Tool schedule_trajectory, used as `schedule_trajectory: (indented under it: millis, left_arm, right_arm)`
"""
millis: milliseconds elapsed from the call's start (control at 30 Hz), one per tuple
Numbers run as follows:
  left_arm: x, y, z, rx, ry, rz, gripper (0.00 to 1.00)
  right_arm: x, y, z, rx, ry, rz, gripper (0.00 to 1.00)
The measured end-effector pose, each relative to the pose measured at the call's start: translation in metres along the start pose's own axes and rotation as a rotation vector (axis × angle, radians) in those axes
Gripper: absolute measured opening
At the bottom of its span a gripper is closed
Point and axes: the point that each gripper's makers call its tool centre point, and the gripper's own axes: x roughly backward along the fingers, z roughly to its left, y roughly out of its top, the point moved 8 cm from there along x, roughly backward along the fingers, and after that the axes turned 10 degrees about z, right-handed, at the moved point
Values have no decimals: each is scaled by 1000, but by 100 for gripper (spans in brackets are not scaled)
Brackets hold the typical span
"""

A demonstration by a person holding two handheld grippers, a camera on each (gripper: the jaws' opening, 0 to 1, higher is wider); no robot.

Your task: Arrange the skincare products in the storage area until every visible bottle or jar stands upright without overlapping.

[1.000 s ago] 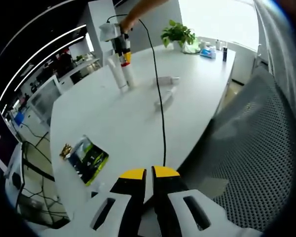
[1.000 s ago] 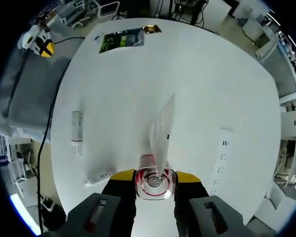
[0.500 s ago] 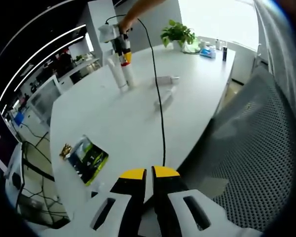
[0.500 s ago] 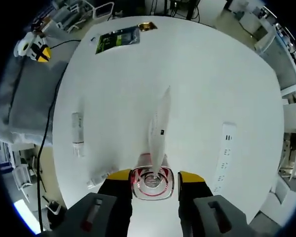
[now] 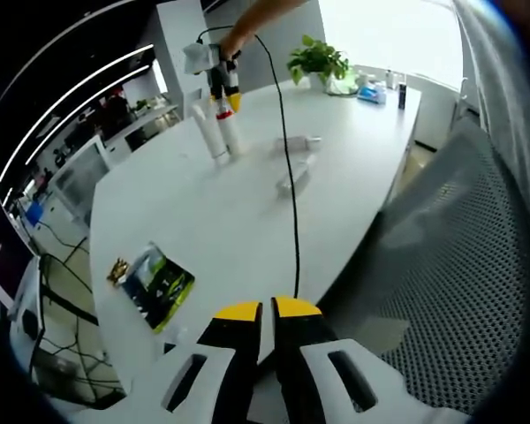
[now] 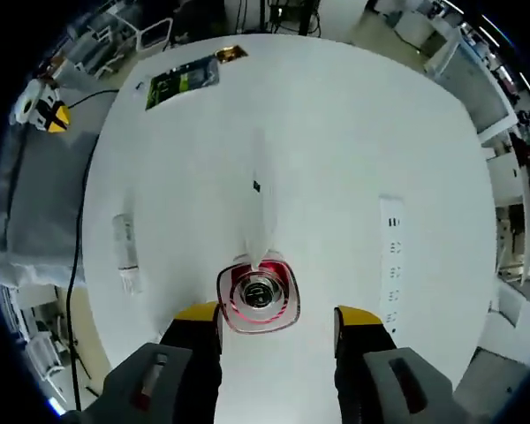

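Bench surface, white and broad, runs away from the left gripper in the left gripper view. That gripper's yellow-tipped fingers are pressed together with nothing between them, low at the near edge. A black cable trails from there across the bench up to the right gripper, which a person's hand holds above two upright items at the far side: a white tube and, just beside it, a clear bottle. Nearer the middle, two more skincare tubes lie flat on their sides, close together. A green packet lies flat near the left edge. A potted plant stands at the far end, and a grey mesh chair takes up the right side.

In the right gripper view, looking straight down, the right gripper has its fingers spread wide, apart from the clear bottle, which stands upright between them with its red-ringed round top facing the camera. The white tube stands just beyond the bottle; whether they touch cannot be told. A lying tube rests flat well off to the left, near the cable. The green packet lies at the far edge, a white power strip to the right, and the left gripper shows at upper left.
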Motion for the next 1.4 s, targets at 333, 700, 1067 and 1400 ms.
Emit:
schedule_trajectory:
  millis: [333,700,1067,1400]
  left_arm:
    - [1,1,0,-6,-1,-11,2]
    - [1,2,-2,-9,-7,-16,1]
    - [2,4,-2,-12,-12,-28,0]
    - [1,4,-5,-22,-30,-21,0]
  right_arm:
    - [-31,-60,36,-317,50,-95,60]
    - [-79,-113,137,-613,144,-123,55]
    - [-100,-125,178,-672,87,-112,35]
    - [-113,-117,180,-668,52,-115,17]
